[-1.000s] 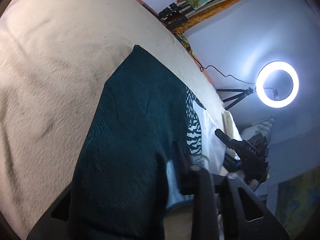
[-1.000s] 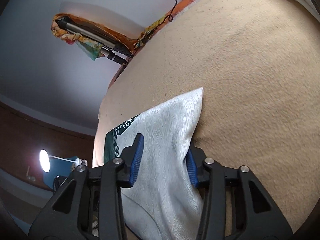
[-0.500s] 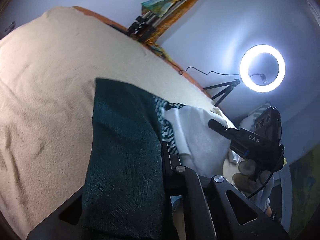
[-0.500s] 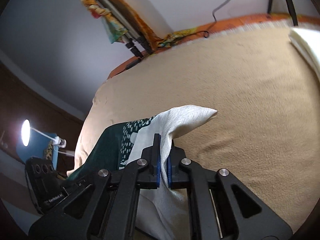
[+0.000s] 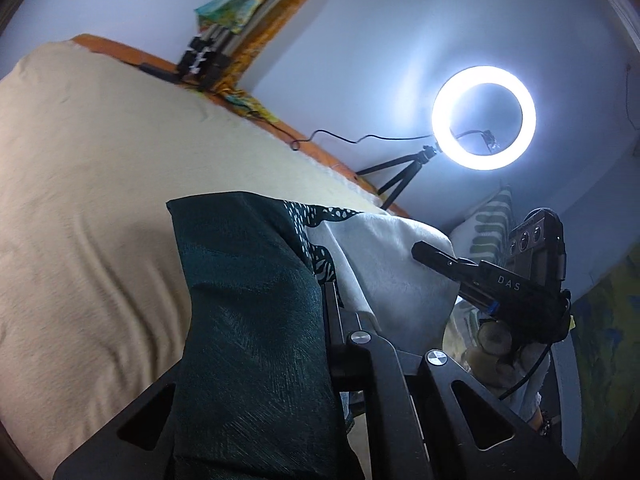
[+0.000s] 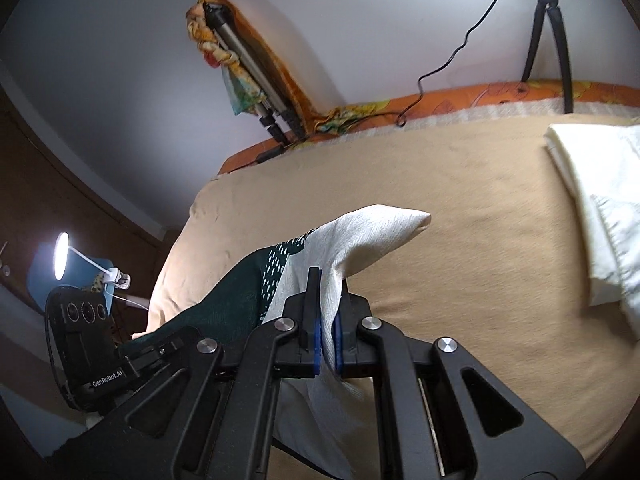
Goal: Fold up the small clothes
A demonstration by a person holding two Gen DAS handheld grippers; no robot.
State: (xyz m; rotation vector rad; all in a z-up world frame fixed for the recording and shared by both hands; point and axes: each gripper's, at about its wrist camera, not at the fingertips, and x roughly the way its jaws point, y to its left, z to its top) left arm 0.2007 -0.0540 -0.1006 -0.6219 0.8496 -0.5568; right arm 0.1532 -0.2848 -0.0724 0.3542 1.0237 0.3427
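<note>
A small woven garment, dark teal at one end and pale silver-white at the other (image 5: 256, 320), with a band of white dashes and zebra-like stripes where the two colours meet, is held lifted above a bed covered in a napped beige fleece blanket (image 5: 88, 216). In the left wrist view, the left hand-held gripper (image 5: 332, 320), black plastic with silver pivot screws, sits under the teal end; the cloth drapes over its left finger and hides the tips, so how far its jaws stand apart cannot be told. To its right the white end of the garment rises to the other black gripper body marked "DAS", and beyond that a glowing ring light on a small black tripod (image 5: 484, 118) stands against the pale blue wall. In the right wrist view, the teal end (image 6: 228, 300) sags toward the left, while the right hand-held gripper (image 6: 326, 320), with blue pads on its black fingers (image 6: 314, 308), is pinched closed on a fold of the ribbed white fabric, whose free corner juts out in a soft point above the blanket (image 6: 480, 280). Farther right, folded cream-white cloth (image 6: 600, 200) lies flat on the blanket near the bed's orange patterned edge (image 6: 460, 98). A folded metal tripod wrapped in orange printed fabric (image 6: 248, 64) leans against the wall behind.
</note>
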